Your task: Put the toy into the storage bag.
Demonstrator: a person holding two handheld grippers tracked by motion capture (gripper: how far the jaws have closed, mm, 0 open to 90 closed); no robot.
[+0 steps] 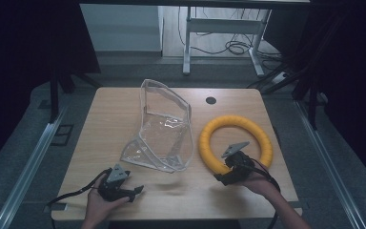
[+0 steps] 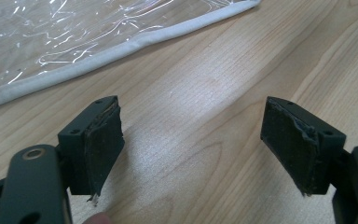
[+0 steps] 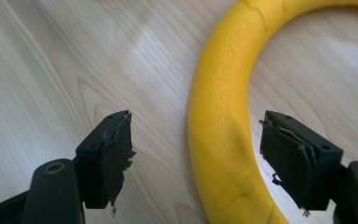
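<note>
Your right tool [image 3: 198,158] stands with its jaws spread wide, the yellow ring [image 3: 223,140] lying between them but untouched by either pad; nothing is gripped. The ring lies flat on the right half of the desk [image 1: 119,114], just beside the clear plastic pouch [image 1: 164,129], which stands half-collapsed at the middle. Your left tool [image 2: 191,140] is open too, holding nothing, low over bare wood near the pouch's white-trimmed edge [image 2: 121,49].

What could go wrong, as I judge it — the ring's tube looks thick and rounded; if you close off-centre, the pads may slide off the curve and the ring could skid along the smooth wood; close near the top and it may squirt out. A lift from one side may let the far side swing and knock the pouch over. The pouch is floppy, so its mouth may sag shut unless the left tool holds it.

Writing — there is raised lettering moulded along the ring; it is too faint to read.
</note>
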